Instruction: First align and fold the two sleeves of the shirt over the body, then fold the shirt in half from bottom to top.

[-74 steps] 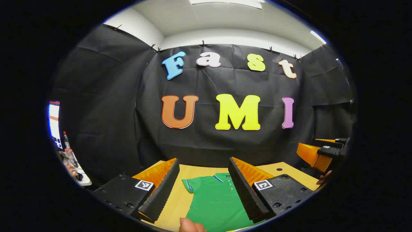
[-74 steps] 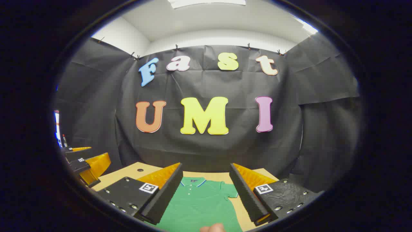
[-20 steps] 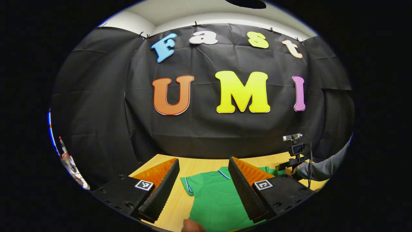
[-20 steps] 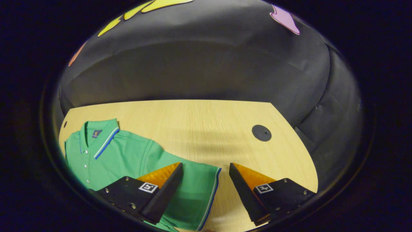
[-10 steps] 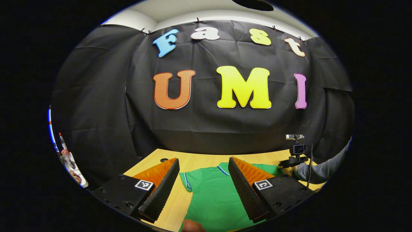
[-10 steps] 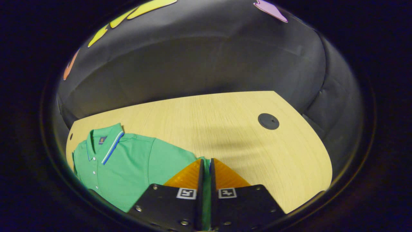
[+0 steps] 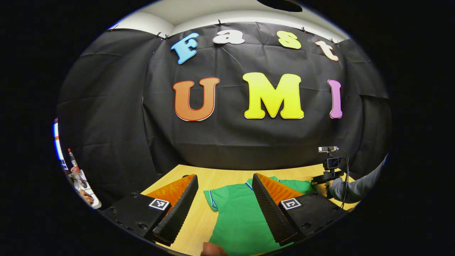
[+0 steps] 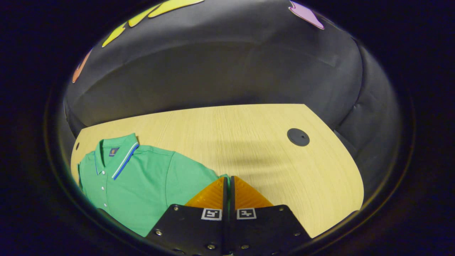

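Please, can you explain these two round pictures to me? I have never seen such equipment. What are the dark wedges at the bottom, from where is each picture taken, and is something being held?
A person holds a hand tool, called a gripper, in each hand; there is no robot arm. Each gripper carries a camera looking along its own two fingers, the wedges at the bottom.

On the wooden table lies a green polo shirt.

In the left gripper view, the left gripper is open, above the shirt's other sleeve. Farther right, a sleeved hand holds the other gripper.

In the right gripper view, the right gripper is shut on the shirt's sleeve; green cloth shows between its fingers.
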Motion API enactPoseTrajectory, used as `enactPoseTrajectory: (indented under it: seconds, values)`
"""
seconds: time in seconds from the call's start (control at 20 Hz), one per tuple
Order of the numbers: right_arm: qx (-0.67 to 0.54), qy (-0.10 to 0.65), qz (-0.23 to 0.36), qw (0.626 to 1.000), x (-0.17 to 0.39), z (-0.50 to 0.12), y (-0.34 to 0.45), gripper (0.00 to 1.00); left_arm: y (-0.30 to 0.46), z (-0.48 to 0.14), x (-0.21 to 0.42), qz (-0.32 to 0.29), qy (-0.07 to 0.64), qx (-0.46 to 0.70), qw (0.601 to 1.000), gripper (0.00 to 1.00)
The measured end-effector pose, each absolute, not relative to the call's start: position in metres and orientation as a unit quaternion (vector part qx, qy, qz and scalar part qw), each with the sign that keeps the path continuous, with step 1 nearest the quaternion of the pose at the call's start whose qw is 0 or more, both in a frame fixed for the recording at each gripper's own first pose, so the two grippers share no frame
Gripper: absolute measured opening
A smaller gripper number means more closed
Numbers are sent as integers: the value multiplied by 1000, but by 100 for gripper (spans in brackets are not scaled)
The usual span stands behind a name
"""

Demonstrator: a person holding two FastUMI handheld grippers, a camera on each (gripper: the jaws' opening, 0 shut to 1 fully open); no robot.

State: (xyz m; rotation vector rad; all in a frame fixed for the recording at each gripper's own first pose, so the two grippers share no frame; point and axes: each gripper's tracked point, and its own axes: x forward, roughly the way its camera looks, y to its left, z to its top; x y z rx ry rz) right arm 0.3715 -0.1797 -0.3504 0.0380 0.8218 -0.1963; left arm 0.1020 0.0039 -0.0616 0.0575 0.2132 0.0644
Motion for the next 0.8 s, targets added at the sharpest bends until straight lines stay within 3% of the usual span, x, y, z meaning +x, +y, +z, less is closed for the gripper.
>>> enactPoseTrajectory:
  seconds: [0.25,0.8]
  values:
    - [13,381,-87,920,372,-334,-167,1,1,-66,97,26,115,30,993,98]
    - [19,341,-13,940,356,-289,-77,1,1,-63,92,22,111,30,993,98]
